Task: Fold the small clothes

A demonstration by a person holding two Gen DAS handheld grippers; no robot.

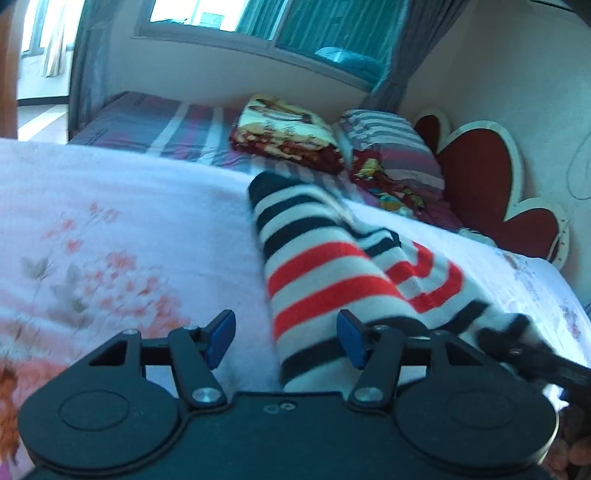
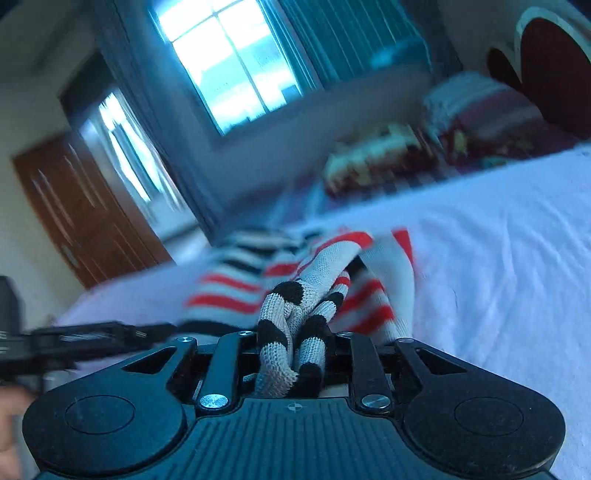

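Note:
A small knit garment with black, red and white stripes (image 1: 317, 266) lies lengthwise on the pink floral bedspread (image 1: 110, 221). My left gripper (image 1: 286, 341) is open; its blue pads (image 1: 221, 339) straddle the garment's near end, and the left pad is clear of the cloth. In the right wrist view my right gripper (image 2: 291, 347) is shut on a bunched black-and-white striped edge of the garment (image 2: 295, 314), which rises into the jaws. The rest of the garment (image 2: 229, 288) trails away on the bed. The left gripper (image 2: 110, 332) shows blurred at the left.
A folded patterned blanket (image 1: 284, 129) and a striped pillow (image 1: 391, 147) lie at the head of the bed, before a red heart-shaped headboard (image 1: 487, 173). A window with curtains (image 1: 258, 18) is behind. A brown door (image 2: 74, 214) stands far left. A hand (image 1: 569, 443) holds the right tool.

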